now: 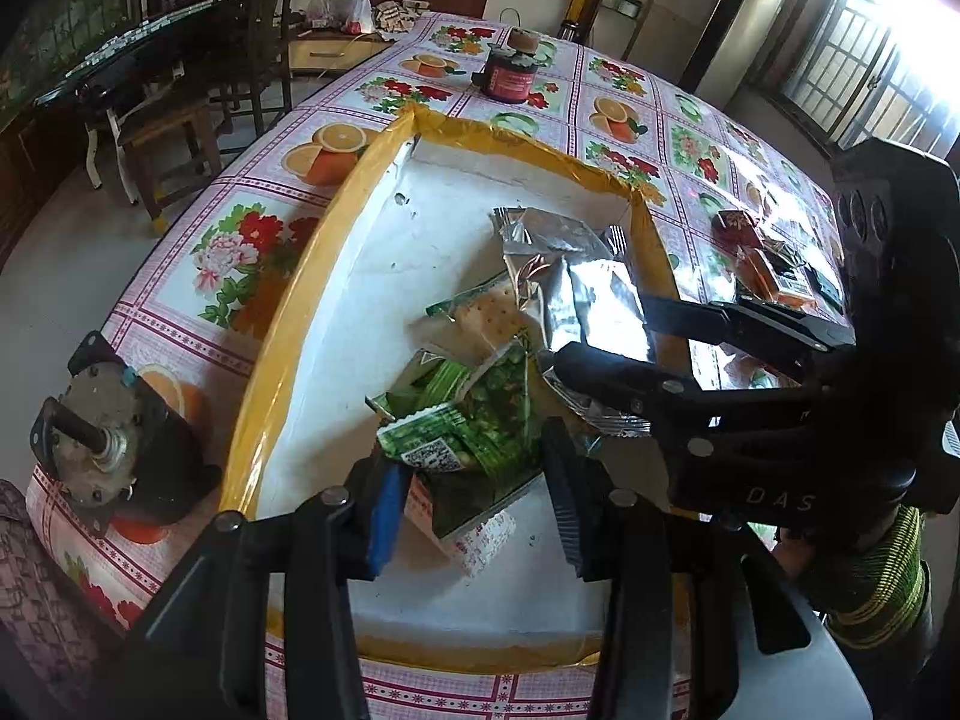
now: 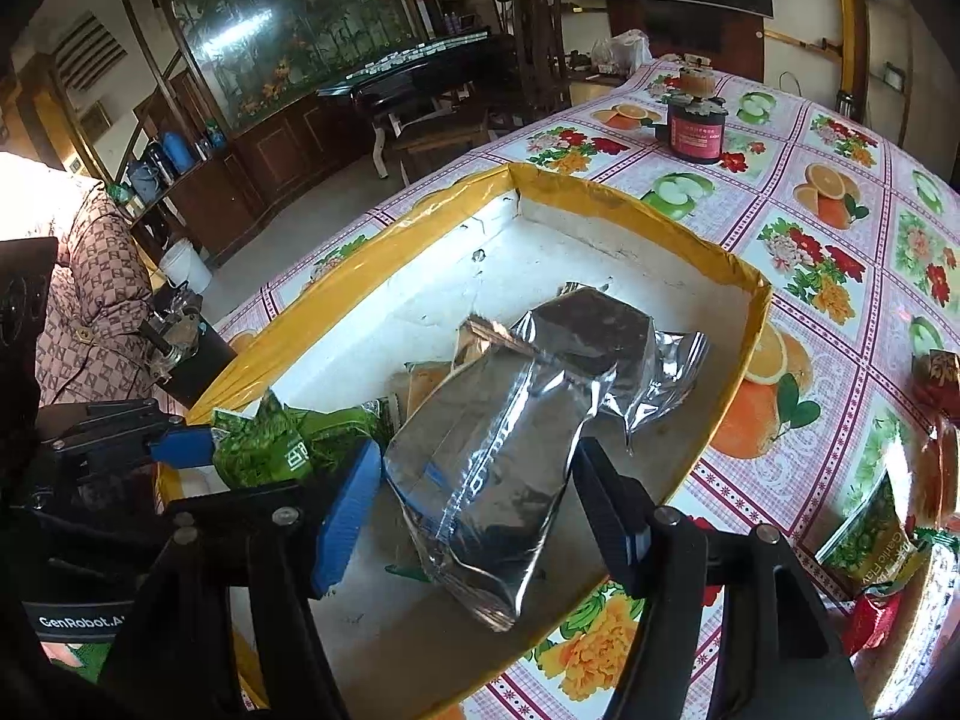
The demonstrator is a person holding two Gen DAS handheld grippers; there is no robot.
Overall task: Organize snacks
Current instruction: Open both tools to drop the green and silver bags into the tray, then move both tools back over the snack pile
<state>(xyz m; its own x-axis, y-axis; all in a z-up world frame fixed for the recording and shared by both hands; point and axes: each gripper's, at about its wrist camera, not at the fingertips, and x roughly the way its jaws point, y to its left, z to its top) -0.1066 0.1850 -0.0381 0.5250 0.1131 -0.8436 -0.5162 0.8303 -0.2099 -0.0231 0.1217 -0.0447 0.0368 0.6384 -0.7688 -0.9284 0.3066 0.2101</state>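
A white tray with a yellow rim (image 1: 300, 276) (image 2: 738, 276) lies on the table and holds snack packs. Green snack packets (image 1: 480, 426) (image 2: 270, 441), a cracker pack (image 1: 489, 315) and silver foil packs (image 1: 576, 276) (image 2: 498, 480) lie in it. My left gripper (image 1: 474, 510) is open, its jaws on either side of the green packets, just above them. My right gripper (image 2: 474, 510) is open around the front silver foil pack, with gaps on both sides. In the left wrist view the right gripper (image 1: 594, 336) reaches in from the right over the foil packs.
Loose snacks lie on the flowered tablecloth right of the tray: a red packet (image 1: 738, 225) (image 2: 936, 375), an orange pack (image 1: 774, 279) and a green packet (image 2: 870, 540). A dark red jar (image 1: 510, 78) (image 2: 696, 129) stands at the far side. A small motor (image 1: 108, 438) (image 2: 180, 342) sits left of the tray.
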